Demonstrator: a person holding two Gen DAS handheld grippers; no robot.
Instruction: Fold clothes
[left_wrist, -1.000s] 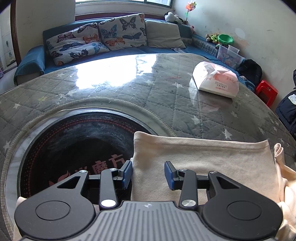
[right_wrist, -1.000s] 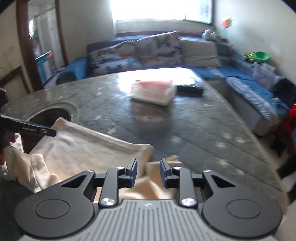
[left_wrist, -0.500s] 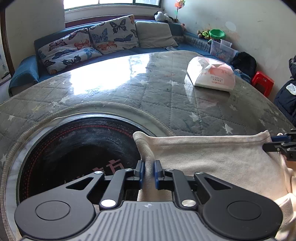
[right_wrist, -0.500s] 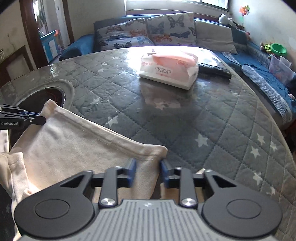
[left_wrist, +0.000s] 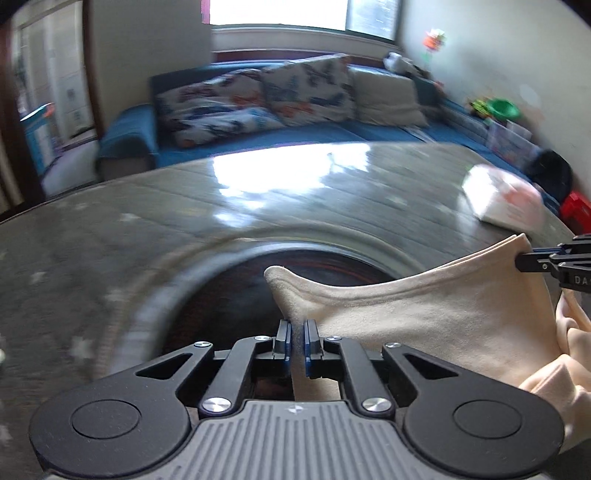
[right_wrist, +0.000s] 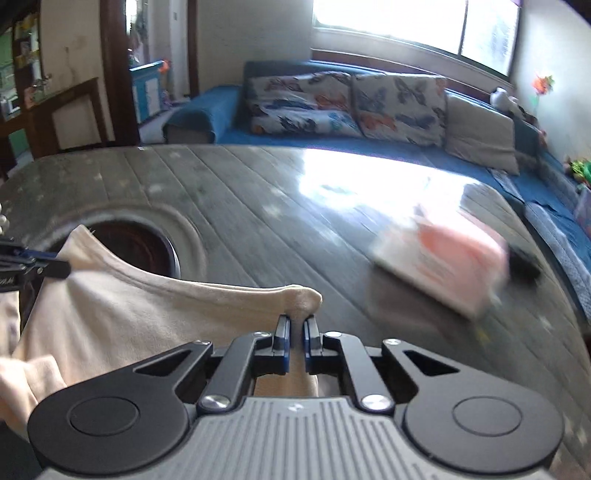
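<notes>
In the left wrist view, the left claw (left_wrist: 297, 345) was clenched on one corner of the cream garment (left_wrist: 436, 314), which hung lifted above the grey quilted counter (left_wrist: 221, 221) and its dark round inset (left_wrist: 229, 295); the right claw (left_wrist: 522, 256) pinched the far corner. In the right wrist view, the right claw (right_wrist: 296, 341) gripped the garment's (right_wrist: 147, 317) near corner, and the left claw (right_wrist: 61, 267) held the opposite one, near a blurred pink-and-white packet (right_wrist: 443, 266).

A pink-and-white tissue pack (right_wrist: 441, 264) lies on the quilted table (right_wrist: 295, 221) before a blue sofa (right_wrist: 369, 144) with cushions (right_wrist: 347, 105).

Matt cream cloth (left_wrist: 424, 310) — glossy tabletop (left_wrist: 280, 192)
</notes>
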